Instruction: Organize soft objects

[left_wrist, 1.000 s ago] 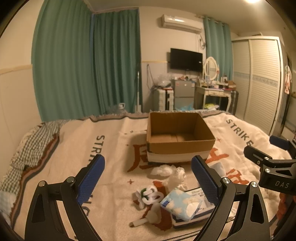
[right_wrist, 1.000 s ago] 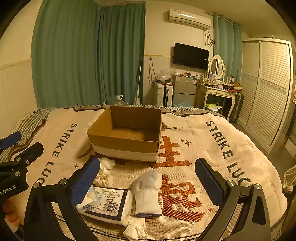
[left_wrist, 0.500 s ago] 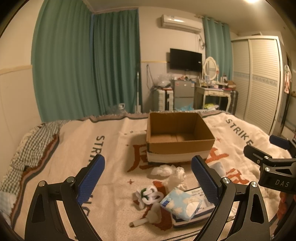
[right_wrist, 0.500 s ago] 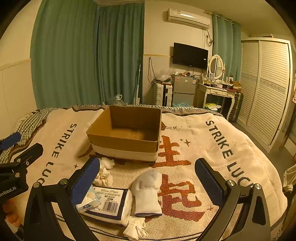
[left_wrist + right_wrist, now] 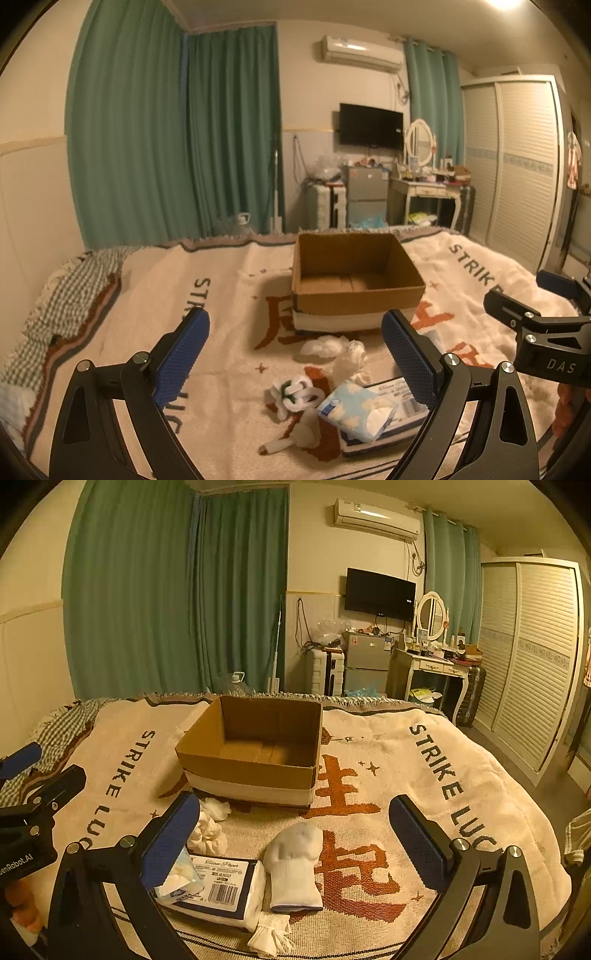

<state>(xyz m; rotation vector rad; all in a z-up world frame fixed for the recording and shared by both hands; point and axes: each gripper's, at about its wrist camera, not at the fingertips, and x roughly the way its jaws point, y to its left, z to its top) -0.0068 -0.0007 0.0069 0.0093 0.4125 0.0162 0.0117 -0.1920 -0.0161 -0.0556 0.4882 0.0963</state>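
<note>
Your left gripper hangs over the near part of the blanket with its jaws spread wide and nothing between them. Below it, from left to right, you have a small white-and-green bundle, a pale blue tissue pack lying on top of the larger wrapped paper pack, and behind those a crumpled white cloth and a fluffy white wad just in front of the box. The cardboard box stands open-topped on the blanket, beyond all the soft things, and its floor looks bare.

Your right gripper is likewise held wide apart and holds nothing. Under it, left to right, the tissue pack sits partly behind the left finger, the barcoded paper pack lies next, the knotted cloth lies just behind it, then a white sock lies flat just beside the pack, with a folded white face mask nearest you. The box stands behind them, apart from the sock, while the white wad lies close to its front wall
</note>
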